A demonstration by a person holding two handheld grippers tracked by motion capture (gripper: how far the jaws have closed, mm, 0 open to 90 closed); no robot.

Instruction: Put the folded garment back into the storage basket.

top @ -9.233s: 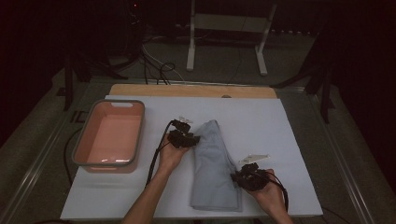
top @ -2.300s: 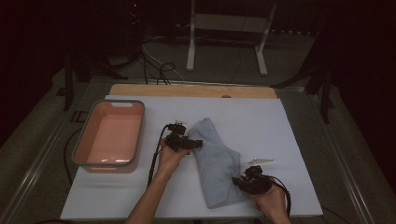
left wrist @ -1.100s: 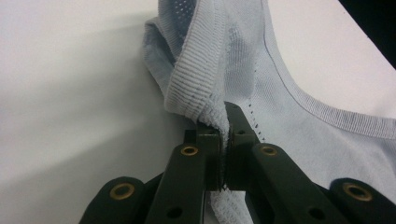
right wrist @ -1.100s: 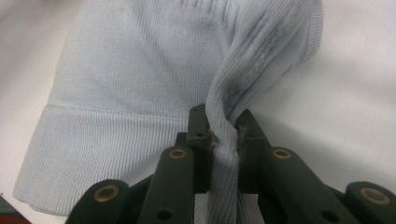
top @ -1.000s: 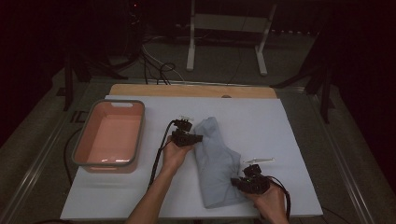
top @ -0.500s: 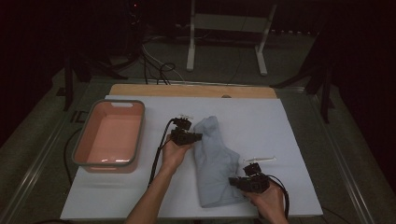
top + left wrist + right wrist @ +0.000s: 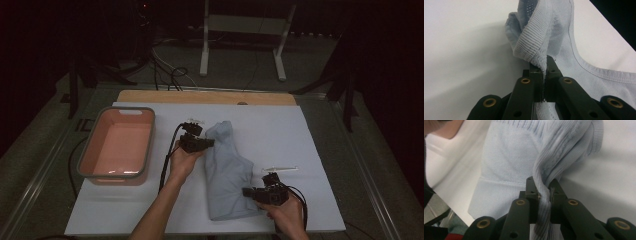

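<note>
Left tool (image 7: 207,144) clamped tight, right tool (image 7: 248,192) pinched closed, both forearms reaching forward

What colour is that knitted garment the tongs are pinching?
Pale blue, plain, with ribbed edging; the garment shows best in the right gripper view.

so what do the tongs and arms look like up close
Both the left tongs and the right tongs are matte black, with flat linked bars fastened by brass-ringed rivets. A black cable trails from the left one. The forearms are bare, with no sleeves in sight.
</note>
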